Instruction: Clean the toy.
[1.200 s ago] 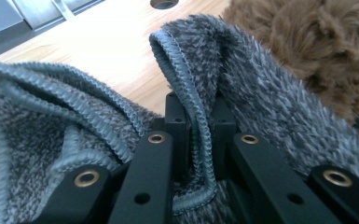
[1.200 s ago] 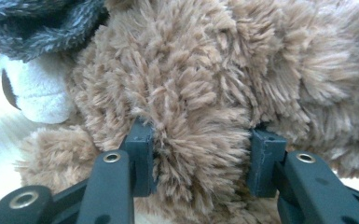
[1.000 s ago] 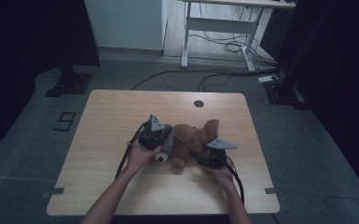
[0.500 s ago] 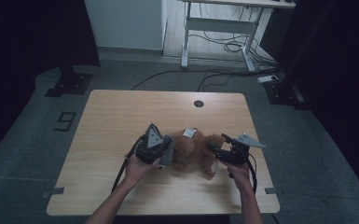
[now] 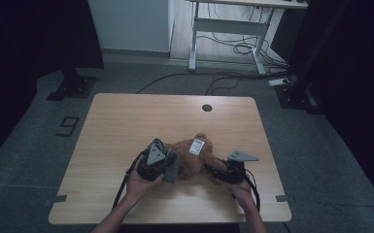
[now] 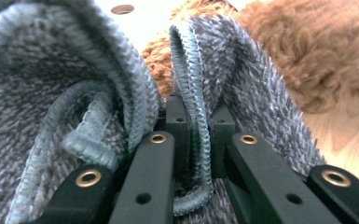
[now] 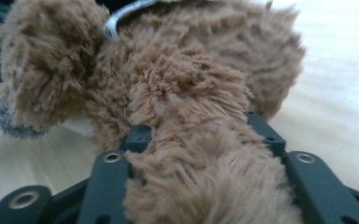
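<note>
My left gripper (image 5: 167, 167) is clamped on the grey cloth (image 6: 200, 116), just left of the brown teddy bear (image 5: 194, 158). My right gripper (image 5: 213, 171), jaws just closing, squeezes the bear's limb. Its white tag (image 5: 196, 146) is unreadable.

We're looking at a lab or recording room: a bare wooden table (image 5: 126, 126) on grey carpet (image 5: 39, 150), black stand feet (image 5: 73, 87) at the sides, loose cables (image 5: 233, 48) under a white desk frame (image 5: 223, 24), dark curtains (image 5: 24, 39) around.
</note>
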Motion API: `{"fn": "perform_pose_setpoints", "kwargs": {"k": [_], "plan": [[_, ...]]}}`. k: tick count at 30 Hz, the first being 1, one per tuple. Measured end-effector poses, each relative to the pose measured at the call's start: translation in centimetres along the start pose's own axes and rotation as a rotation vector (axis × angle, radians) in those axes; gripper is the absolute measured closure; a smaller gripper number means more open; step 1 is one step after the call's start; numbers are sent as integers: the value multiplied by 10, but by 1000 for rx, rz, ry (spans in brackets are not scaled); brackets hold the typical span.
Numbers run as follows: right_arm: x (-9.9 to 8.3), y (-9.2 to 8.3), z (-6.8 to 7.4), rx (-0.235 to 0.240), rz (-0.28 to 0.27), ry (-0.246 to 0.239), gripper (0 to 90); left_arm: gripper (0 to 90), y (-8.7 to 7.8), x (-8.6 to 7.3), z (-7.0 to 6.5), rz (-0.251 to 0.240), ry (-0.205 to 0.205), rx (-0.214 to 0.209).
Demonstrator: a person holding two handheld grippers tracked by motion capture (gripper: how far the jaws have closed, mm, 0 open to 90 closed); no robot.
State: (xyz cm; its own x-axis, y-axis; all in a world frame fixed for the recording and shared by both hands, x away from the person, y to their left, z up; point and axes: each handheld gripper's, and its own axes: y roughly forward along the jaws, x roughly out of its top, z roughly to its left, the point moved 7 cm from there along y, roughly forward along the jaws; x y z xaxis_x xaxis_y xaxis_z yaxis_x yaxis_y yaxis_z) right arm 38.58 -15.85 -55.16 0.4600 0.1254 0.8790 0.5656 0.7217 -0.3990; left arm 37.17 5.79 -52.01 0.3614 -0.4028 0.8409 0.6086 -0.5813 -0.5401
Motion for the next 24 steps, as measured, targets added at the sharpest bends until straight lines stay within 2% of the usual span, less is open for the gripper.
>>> {"fn": "perform_pose_setpoints", "kwargs": {"k": [9,12,16,19,24], "plan": [[-16,4,8,-8,8,9,599,826,-4,-8,-7,-15,-4,-21],[-19,8,9,-34,-7,5,612,827,-3,-8,-6,-19,-4,-17],[-18,12,9,-82,-13,-15,619,829,5,-8,-6,-31,9,11],[-14,16,1,-113,-18,-27,620,829,15,-3,-5,-36,21,33],[-2,21,-23,-176,-28,-24,621,830,38,8,-2,-32,64,84]]}}
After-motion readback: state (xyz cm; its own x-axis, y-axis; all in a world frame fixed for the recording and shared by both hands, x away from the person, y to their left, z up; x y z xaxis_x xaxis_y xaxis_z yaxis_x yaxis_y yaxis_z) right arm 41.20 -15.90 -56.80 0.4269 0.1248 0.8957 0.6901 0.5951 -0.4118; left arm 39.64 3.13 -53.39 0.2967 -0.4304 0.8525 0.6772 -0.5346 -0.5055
